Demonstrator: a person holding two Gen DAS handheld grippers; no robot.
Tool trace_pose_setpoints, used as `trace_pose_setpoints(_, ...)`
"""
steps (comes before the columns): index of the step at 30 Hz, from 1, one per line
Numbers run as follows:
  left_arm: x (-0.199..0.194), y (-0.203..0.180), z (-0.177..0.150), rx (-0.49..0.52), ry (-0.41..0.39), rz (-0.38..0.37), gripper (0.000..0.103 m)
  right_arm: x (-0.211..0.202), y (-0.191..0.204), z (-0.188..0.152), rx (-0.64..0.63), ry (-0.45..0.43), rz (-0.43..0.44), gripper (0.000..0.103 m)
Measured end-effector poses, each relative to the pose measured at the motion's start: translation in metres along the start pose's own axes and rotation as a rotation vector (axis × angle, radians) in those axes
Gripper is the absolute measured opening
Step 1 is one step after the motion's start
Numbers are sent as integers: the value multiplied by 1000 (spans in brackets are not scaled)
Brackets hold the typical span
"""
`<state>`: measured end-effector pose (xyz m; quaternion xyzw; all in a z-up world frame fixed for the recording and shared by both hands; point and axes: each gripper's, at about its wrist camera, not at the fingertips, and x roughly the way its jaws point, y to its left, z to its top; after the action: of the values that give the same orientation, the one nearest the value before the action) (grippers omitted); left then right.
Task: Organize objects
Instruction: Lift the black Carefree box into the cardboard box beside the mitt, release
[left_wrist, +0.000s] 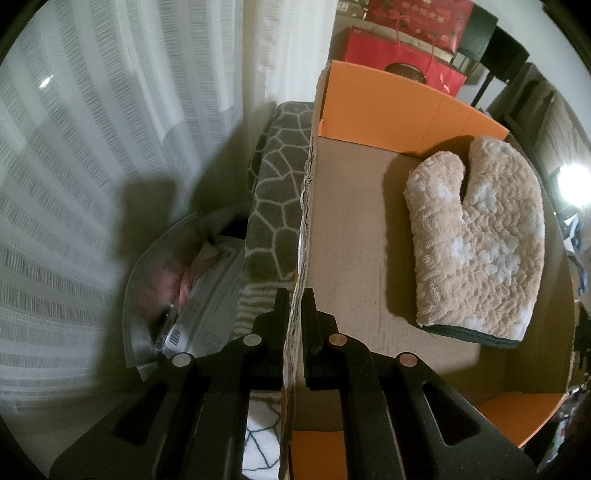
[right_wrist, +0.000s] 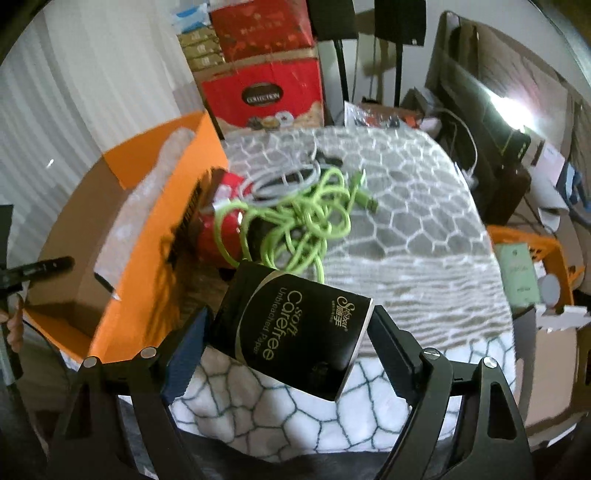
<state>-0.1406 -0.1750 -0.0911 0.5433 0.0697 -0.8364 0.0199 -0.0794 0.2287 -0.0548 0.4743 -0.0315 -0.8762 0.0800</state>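
Note:
My left gripper (left_wrist: 294, 295) is shut on the left wall (left_wrist: 304, 206) of an open cardboard box with orange flaps (left_wrist: 388, 107). A tan fleecy oven mitt (left_wrist: 476, 243) lies flat inside on the box floor. My right gripper (right_wrist: 290, 314) has its pads pressed on both sides of a black tissue pack (right_wrist: 295, 332) with gold lettering, which hangs tilted above the patterned blanket (right_wrist: 406, 229). Behind the pack lie a tangled green cable (right_wrist: 295, 221), a coiled white cable (right_wrist: 280, 181) and a red packet (right_wrist: 214, 240). The orange box (right_wrist: 155, 229) stands to their left.
Red gift boxes (right_wrist: 266, 92) are stacked behind the blanket. An orange crate (right_wrist: 532, 258) with a green card sits at the right edge. A white curtain (left_wrist: 92, 147) hangs left of the box, with a clear plastic bag of papers (left_wrist: 199, 302) below it. A hand (right_wrist: 14, 325) shows far left.

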Motion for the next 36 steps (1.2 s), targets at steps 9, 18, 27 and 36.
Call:
trace_pose_setpoints(9, 0, 0, 0, 0, 1, 0, 6, -19, 20, 27, -38, -34, 43, 86)
trace_pose_setpoints(18, 0, 0, 1, 0, 1, -1, 6, -33, 69, 46, -119, -53, 120, 86)
trace_pose_setpoints(27, 0, 1, 1, 0, 1, -1, 6, -26, 121, 44, -198, -25, 193, 86)
trace_pose_setpoints(36, 0, 1, 1, 0, 1, -2, 6, -8, 151, 34, -227, 19, 224, 86)
